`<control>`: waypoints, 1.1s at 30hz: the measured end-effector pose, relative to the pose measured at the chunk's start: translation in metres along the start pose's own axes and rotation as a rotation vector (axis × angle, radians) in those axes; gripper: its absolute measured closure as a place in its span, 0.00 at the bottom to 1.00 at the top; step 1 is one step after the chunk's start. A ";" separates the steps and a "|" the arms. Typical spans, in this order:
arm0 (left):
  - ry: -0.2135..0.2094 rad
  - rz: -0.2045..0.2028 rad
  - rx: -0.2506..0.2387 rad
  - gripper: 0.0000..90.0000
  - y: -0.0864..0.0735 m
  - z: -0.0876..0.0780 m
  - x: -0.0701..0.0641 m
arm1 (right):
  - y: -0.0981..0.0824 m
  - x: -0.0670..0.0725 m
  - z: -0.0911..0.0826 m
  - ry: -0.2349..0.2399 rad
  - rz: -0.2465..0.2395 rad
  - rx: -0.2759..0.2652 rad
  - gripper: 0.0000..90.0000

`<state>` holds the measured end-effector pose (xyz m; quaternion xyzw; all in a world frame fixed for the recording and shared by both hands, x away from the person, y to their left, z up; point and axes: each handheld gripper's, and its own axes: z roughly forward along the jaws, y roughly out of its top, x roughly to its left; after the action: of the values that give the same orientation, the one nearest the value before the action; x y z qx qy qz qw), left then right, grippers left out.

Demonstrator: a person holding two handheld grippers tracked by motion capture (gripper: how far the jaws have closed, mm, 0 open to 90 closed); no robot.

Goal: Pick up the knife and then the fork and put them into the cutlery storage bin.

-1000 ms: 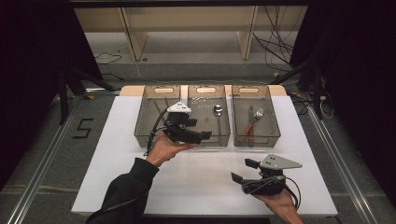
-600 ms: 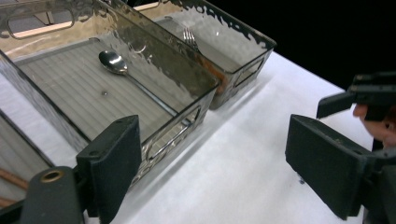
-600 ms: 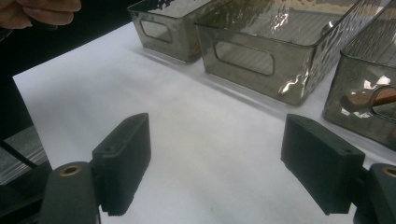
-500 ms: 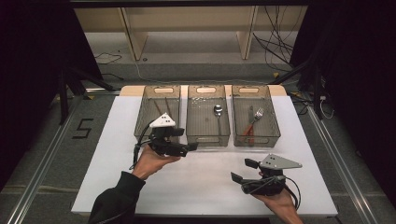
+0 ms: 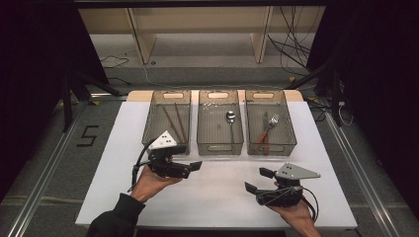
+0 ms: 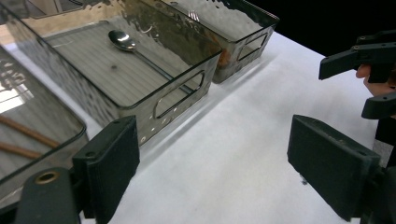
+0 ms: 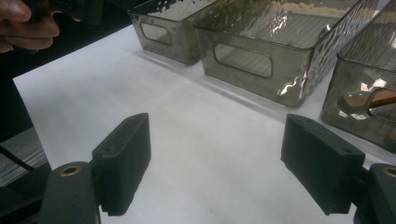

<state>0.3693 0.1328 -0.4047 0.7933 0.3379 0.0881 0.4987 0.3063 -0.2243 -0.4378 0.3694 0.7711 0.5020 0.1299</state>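
1. Left claw (image 5: pixel 193 167): held released and empty above the white tabletop (image 5: pixel 217 197), just in front of the three smoked clear plastic bins.
2. Right claw (image 5: pixel 258 180): likewise released, empty, well apart from the bins.
3. Nearest item: the pair of brown wooden chopsticks (image 5: pixel 174 121) in the left-hand bin (image 5: pixel 150 129), lying ahead of the left claw, long axis running away from it.
4. The left claw is judged the nearer; the silver metal spoon (image 6: pixel 122 40) in the middle bin (image 6: pixel 177 91) lies ahead of it and to its right.
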 end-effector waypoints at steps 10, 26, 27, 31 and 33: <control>0.022 -0.062 -0.019 0.18 -0.028 -0.014 0.009 | 0.000 0.001 0.000 -0.003 -0.008 -0.005 0.27; 0.031 -0.081 -0.045 0.17 -0.053 -0.027 0.009 | -0.001 0.002 0.000 -0.005 -0.013 -0.005 0.27; 0.030 -0.082 -0.048 0.17 -0.054 -0.028 0.008 | -0.001 0.003 0.000 -0.004 -0.013 -0.005 0.27; 0.027 -0.070 -0.046 0.17 -0.061 -0.029 0.006 | -0.002 0.003 -0.001 -0.004 -0.015 -0.005 0.27; 0.028 -0.078 -0.059 0.17 -0.062 -0.029 0.006 | -0.002 0.003 0.000 -0.006 -0.013 -0.005 0.27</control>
<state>0.3319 0.1751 -0.4444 0.7632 0.3726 0.0897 0.5202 0.3031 -0.2229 -0.4387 0.3658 0.7718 0.5019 0.1364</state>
